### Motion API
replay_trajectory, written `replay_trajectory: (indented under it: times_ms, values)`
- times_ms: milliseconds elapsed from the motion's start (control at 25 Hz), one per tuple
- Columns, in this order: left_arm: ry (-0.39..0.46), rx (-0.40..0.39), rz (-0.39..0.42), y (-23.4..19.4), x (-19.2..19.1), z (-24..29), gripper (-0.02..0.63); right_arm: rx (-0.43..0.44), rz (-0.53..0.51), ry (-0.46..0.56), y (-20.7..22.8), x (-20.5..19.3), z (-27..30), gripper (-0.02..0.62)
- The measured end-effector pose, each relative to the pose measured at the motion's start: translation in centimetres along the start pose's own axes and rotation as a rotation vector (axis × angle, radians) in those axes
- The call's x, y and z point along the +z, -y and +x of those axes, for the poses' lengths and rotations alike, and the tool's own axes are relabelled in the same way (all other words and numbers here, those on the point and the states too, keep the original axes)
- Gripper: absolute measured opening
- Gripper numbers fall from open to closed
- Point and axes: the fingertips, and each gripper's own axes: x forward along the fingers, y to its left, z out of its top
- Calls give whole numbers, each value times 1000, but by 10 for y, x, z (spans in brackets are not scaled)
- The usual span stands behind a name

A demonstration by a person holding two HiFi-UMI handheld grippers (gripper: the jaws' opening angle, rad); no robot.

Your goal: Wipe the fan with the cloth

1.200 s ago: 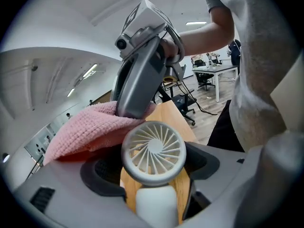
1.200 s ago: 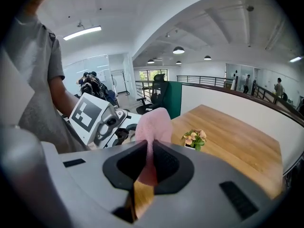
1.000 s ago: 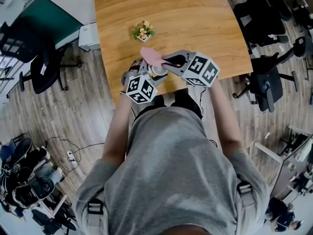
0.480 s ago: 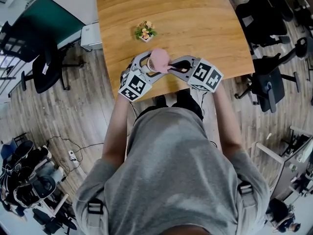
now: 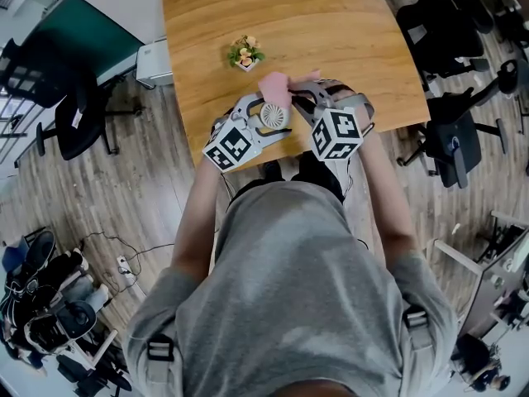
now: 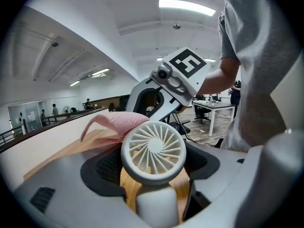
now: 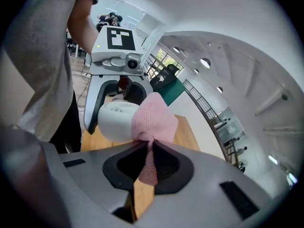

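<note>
A small white fan [image 5: 274,115] is held just above the near edge of the wooden table [image 5: 331,23], its round grille facing up. My left gripper [image 5: 263,121] is shut on its stem [image 6: 154,201], and the grille [image 6: 153,151] fills the left gripper view. A pink cloth [image 5: 275,85] lies against the fan's far side. My right gripper [image 5: 291,96] is shut on that cloth, which bunches at the jaws [image 7: 151,120] and presses on the fan's white housing [image 7: 116,120]. A strip of cloth [image 7: 148,167] hangs back between the pads.
A small pot of flowers [image 5: 244,52] stands on the table beyond the grippers. Dark office chairs [image 5: 450,139] stand right of the table and another [image 5: 70,114] to the left. The person's torso is close behind both grippers.
The cloth covered the fan's top half a second ago; it has slid to the fan's far side and the grille shows again. The right gripper has rolled, its cube turned toward the camera.
</note>
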Motion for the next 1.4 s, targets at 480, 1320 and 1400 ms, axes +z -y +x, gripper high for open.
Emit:
replay_trajectory:
  times_ms: [480,1320,1400]
  values:
    - [132,-45,-129,-10,21,-14,390,7,-39,94,-13,8,2,38]
    - [687,-184,-782,-69,65,-51,390,47,475,594,16,66,-46,38]
    - [724,-214,-808,-68,69,-52,390,58,516,633,20,67,-53,38]
